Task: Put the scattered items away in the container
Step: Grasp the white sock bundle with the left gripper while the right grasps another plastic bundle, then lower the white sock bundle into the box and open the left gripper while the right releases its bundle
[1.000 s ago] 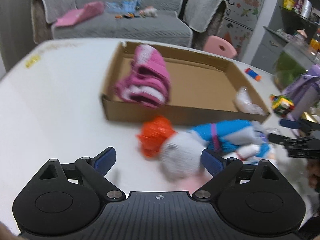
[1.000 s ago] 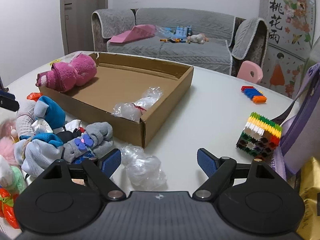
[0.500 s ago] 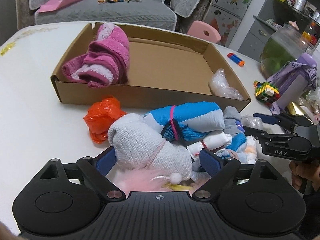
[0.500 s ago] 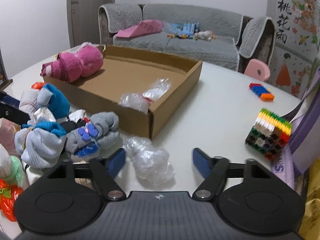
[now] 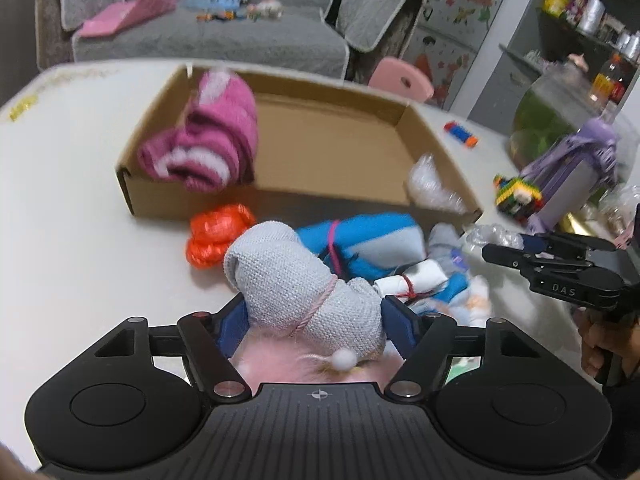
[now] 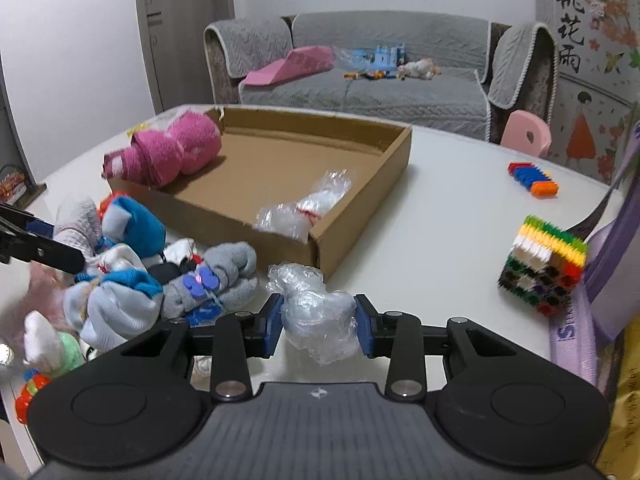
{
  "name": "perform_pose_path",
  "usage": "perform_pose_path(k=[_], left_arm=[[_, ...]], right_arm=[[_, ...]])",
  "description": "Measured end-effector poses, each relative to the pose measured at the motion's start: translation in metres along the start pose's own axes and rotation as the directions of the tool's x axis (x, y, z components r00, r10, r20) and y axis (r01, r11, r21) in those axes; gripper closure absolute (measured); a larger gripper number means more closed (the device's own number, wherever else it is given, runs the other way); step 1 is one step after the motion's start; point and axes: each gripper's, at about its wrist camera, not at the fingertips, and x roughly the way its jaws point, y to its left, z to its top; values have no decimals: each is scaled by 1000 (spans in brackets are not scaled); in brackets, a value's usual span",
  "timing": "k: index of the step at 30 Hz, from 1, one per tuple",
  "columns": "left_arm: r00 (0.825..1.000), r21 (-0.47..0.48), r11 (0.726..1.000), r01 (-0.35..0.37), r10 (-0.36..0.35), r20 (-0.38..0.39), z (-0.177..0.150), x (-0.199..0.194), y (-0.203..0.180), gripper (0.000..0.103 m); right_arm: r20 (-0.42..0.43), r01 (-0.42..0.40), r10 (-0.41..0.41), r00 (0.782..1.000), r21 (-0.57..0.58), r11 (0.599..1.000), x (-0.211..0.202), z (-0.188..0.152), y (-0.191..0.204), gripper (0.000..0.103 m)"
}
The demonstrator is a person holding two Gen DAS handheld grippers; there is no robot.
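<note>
While the right tool [image 6: 319, 322], just closed, pinches a slippery plastic bag [image 6: 316, 312] and the left tool [image 5: 314, 316], closing, straddles a grey sock bundle [image 5: 304, 288], either soft load may slip short of the box [image 5: 340, 196].

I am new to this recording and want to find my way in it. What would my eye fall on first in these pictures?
First, the two grips near the cameras: the right gripper has just closed on a crumpled clear plastic bag, and the left gripper has been closing around a grey knitted bundle. Behind them lies an open cardboard box with a rolled pink towel in its far left corner, and a heap of rolled socks in front of it.
</note>
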Motion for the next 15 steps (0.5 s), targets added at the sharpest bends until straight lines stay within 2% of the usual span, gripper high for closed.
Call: perform_pose_path(k=[9, 15], left_arm=[[991, 85, 995, -60, 49, 124, 15, -47, -14, 28], [981, 123, 988, -96, 73, 181, 34, -66, -16, 28]], right_arm=[[97, 24, -28, 995, 41, 999, -20, 14, -10, 69], [210, 29, -46, 977, 86, 996, -43, 33, -13, 69]])
